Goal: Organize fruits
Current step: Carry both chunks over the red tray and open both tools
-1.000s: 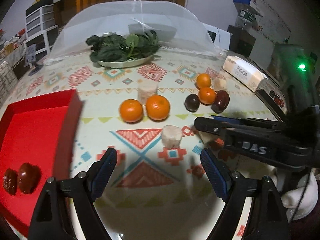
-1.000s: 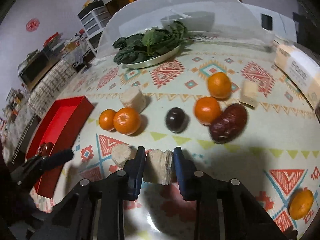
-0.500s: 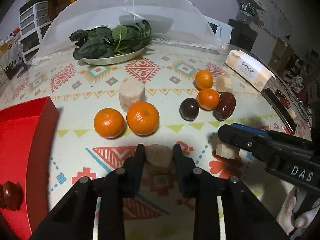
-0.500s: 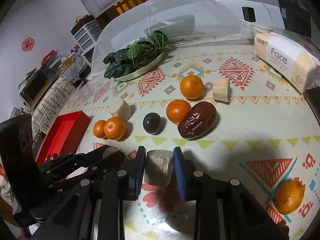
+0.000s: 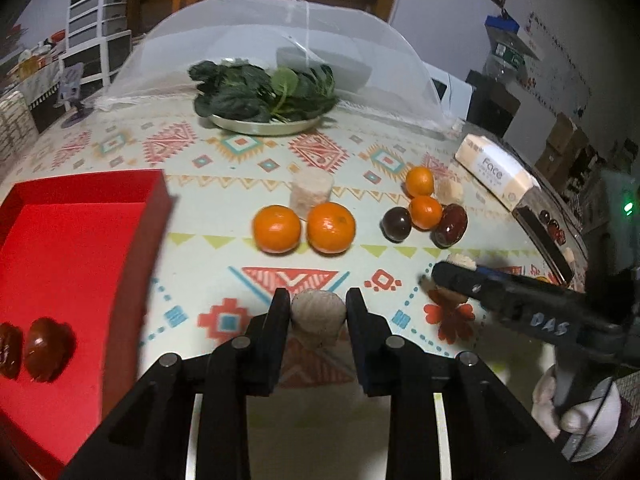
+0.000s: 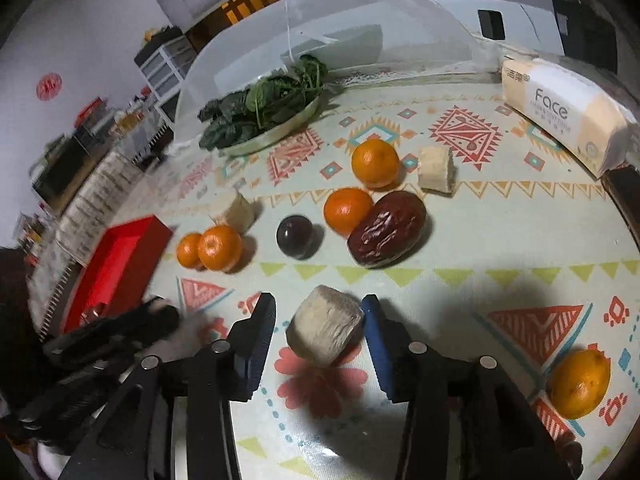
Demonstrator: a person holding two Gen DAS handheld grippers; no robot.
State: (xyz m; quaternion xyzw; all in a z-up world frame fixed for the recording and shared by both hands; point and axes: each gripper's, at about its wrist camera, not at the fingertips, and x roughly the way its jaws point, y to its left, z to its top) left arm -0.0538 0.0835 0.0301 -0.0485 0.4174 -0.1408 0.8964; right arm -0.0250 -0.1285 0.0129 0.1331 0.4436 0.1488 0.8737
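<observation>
My left gripper (image 5: 318,308) is shut on a beige banana chunk (image 5: 319,314) and holds it just over the patterned tablecloth. My right gripper (image 6: 318,324) is open; a second banana chunk (image 6: 325,330) sits tilted between its jaws, touching the right finger (image 6: 378,344). Two oranges (image 5: 304,229), a dark plum (image 5: 396,224), two more oranges (image 5: 423,196) and a red date (image 5: 451,225) lie beyond. The red tray (image 5: 60,248) at left holds two dates (image 5: 34,346). Other banana chunks lie at mid table (image 5: 311,194) and further right (image 6: 436,168).
A plate of leafy greens (image 5: 264,96) stands at the back under a mesh food cover (image 5: 280,40). A tissue pack (image 6: 560,112) lies at the right edge. A lone orange (image 6: 580,384) sits near right. The right gripper's body (image 5: 520,308) crosses the left wrist view.
My right gripper has opened and let go of its banana chunk, which now leans against the right finger. My left gripper has stayed shut on its chunk and drawn back.
</observation>
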